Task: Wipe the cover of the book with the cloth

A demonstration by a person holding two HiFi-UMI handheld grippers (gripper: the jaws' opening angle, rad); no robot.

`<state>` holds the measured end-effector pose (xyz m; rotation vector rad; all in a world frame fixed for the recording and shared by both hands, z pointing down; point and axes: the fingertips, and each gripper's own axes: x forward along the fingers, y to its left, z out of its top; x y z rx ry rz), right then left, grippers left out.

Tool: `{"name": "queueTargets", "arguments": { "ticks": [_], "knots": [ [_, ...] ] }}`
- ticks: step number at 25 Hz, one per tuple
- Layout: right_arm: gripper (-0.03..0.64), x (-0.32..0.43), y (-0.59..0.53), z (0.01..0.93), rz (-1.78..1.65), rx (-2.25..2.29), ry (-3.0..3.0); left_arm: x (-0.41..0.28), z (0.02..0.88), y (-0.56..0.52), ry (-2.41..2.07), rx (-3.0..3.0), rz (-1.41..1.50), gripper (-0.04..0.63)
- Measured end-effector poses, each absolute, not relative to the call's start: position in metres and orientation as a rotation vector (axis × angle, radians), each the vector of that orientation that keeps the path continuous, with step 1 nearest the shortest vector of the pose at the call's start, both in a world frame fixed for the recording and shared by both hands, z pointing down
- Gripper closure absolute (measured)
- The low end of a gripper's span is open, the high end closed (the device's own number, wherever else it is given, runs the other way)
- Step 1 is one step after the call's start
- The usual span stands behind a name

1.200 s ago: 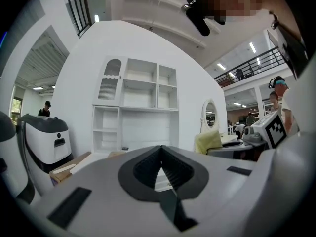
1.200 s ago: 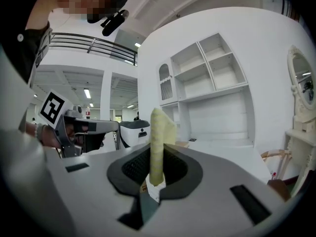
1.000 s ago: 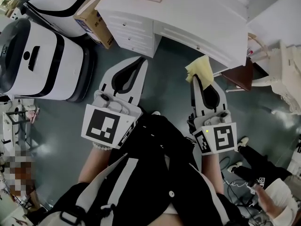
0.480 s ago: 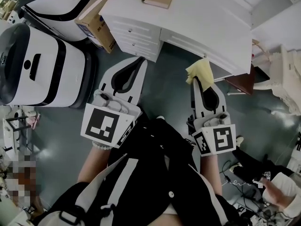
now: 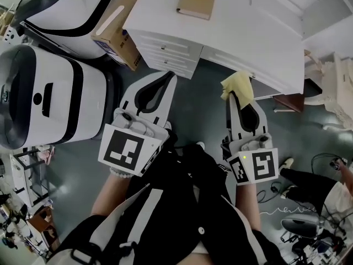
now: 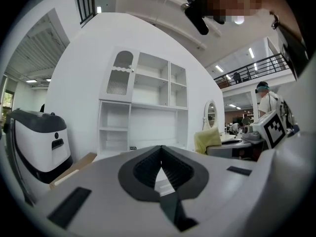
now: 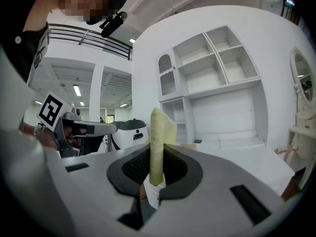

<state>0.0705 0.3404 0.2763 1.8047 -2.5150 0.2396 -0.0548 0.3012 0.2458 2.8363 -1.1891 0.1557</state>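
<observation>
A tan book (image 5: 196, 0) lies flat on the white desk (image 5: 259, 26) at the top of the head view. My right gripper (image 5: 237, 93) is shut on a yellow cloth (image 5: 237, 85), which sticks up between its jaws (image 7: 158, 147) and hangs just short of the desk's front edge. My left gripper (image 5: 166, 76) is shut with nothing in it; its jaws meet at their tips (image 6: 161, 154). Both grippers are held out level in front of the person, over the grey floor, below the desk drawers.
A cardboard box (image 5: 118, 29) leans against the desk's left side. Two large white and black machines (image 5: 44, 93) stand on the left. A white shelf unit (image 6: 143, 107) rises behind the desk. A chair (image 5: 331, 87) and a person's legs (image 5: 309, 186) are on the right.
Both grippers and the head have moved toward the desk. The book and desk have slid down into fuller view. The cloth stays clamped in the right gripper.
</observation>
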Motion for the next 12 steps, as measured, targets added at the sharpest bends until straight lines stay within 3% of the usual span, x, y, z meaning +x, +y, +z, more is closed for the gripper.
{"name": "queueTargets", "arguments": {
  "ticks": [12],
  "knots": [
    [0.578,0.014,0.3,0.275,0.206,1.878,-2.42,-0.116,0.25,0.252,-1.115,2.853,0.124,0.595]
  ]
}}
